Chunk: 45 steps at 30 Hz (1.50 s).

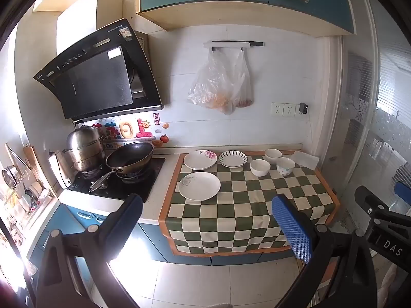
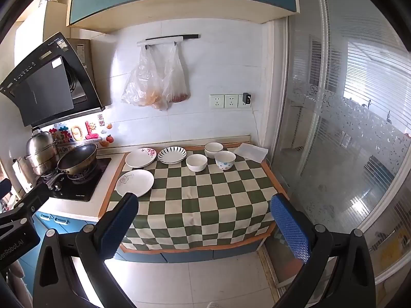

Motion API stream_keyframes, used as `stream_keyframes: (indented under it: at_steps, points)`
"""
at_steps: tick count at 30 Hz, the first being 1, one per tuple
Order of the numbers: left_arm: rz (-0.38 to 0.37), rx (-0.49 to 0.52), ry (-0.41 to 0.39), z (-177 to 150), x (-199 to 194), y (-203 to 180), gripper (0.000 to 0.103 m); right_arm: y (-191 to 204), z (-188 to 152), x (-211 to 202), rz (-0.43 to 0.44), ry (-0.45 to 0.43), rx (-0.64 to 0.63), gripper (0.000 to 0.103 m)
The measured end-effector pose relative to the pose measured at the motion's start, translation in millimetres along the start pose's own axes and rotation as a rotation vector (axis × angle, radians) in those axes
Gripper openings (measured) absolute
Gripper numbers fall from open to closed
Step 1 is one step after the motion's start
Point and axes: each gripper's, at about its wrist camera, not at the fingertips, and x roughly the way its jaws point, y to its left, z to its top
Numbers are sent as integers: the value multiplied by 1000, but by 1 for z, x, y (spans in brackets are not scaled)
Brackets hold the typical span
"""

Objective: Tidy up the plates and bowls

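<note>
On the green-and-cream checked cloth [image 1: 246,205] [image 2: 200,200] lie three plates: a white one with a grey flower [image 1: 199,186] [image 2: 135,182] at the front left, a pink-flowered one [image 1: 200,159] [image 2: 140,157] behind it, and a black-striped one [image 1: 233,159] [image 2: 172,154]. Three bowls stand to their right: a plain white one [image 1: 260,167] [image 2: 196,162], a dotted one [image 1: 285,166] [image 2: 225,160], and a white one at the back [image 1: 273,154] [image 2: 213,149]. My left gripper [image 1: 208,220] and right gripper [image 2: 205,218] hang open, well short of the counter, with nothing between their fingers.
A wok [image 1: 129,157] [image 2: 77,159] and a steel steamer pot [image 1: 83,151] [image 2: 41,151] sit on the hob at the left. Plastic bags [image 1: 223,84] [image 2: 156,87] hang on the wall. A glass sliding door [image 2: 346,141] borders the counter's right end. A white paper [image 2: 250,151] lies at the back right.
</note>
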Motion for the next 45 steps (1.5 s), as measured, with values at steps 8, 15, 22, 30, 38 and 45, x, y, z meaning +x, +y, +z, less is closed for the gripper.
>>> stream_keyframes:
  at_steps: [8,15,22,30,38,45]
  points:
    - [5,-2,-5,1,0,1,103,1,0,-1,2,-5,0,103]
    - [2,-2,-8,2,-3,-1,103,-1,1,-1,5,-7,7,103]
    - [1,-2,-8,1,-3,-1,103,-2,0,-1,7,-7,6,103]
    - [2,-2,-8,1,-3,-1,103,3,2,-2,9,-7,7,103]
    - [1,-2,-8,1,-3,-1,103,3,2,-2,11,-7,10,103]
    - [3,1,-10,1,-3,0,103,4,2,-3,11,-8,12,103]
